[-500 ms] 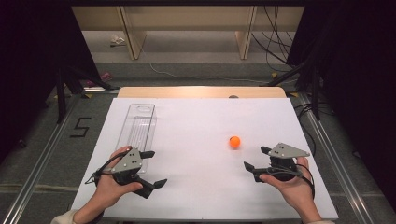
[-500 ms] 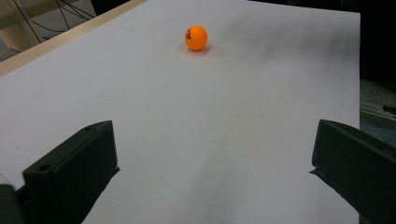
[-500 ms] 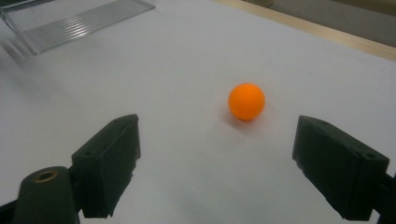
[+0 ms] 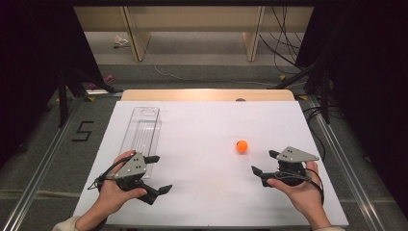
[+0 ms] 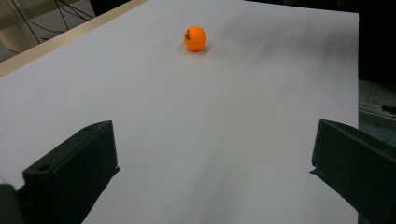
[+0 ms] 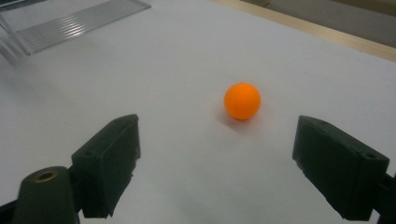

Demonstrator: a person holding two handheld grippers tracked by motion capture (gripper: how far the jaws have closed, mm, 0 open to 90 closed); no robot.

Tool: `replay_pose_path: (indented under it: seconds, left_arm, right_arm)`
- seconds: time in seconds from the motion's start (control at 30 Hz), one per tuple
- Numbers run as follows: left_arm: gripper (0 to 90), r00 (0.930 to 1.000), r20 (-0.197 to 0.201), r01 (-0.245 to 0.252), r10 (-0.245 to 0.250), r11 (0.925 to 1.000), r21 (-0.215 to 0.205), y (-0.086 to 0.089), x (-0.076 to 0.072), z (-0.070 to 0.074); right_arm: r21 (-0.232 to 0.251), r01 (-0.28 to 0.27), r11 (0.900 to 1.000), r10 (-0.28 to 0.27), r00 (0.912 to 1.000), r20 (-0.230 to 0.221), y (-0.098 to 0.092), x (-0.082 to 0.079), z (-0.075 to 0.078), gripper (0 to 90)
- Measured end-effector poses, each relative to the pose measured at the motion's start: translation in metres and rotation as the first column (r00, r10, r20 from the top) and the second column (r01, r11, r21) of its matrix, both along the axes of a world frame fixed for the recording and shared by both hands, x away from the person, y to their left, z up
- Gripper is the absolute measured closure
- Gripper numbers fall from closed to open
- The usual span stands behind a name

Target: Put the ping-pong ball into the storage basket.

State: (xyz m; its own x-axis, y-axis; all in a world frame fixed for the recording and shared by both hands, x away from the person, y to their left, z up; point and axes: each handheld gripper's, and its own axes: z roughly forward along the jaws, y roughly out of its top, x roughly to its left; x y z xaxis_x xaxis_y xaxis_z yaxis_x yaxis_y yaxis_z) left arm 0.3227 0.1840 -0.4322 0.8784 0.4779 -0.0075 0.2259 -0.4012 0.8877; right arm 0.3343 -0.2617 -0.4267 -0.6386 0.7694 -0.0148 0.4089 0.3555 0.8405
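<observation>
My right claw sits low on the white desk with its jaws spread wide and nothing between them, aimed toward the orange ball, which lies just beyond the tips at about ten o'clock from that claw. In the right gripper view the ball rests ahead of the gap, slightly right of centre, apart from both jaws. I judge the wide spread is there so the ball can pass between the jaws without being nudged; it is round and would likely roll at a touch.

My left claw is also spread and empty, low on the desk at eight o'clock from the ball, pointing across toward it. Just beside it at eleven o'clock lies the clear plastic tray, running lengthwise away from me.

The ball has bare desk all round it; the far wooden edge at twelve o'clock and the right edge are well apart from it, so a slow approach has room.
</observation>
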Motion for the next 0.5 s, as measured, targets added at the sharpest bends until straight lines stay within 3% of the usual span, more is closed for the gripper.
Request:
replay_pose_path:
  seconds: [0.5]
  left_arm:
    - [0.0,1.0,0.003,0.003,-0.003,1.0,0.002,0.0,0.0,0.0]
  right_arm:
    - [-0.018,0.012,1.0,-0.012,0.9999,0.0,0.009,0.016,-0.003,16.0]
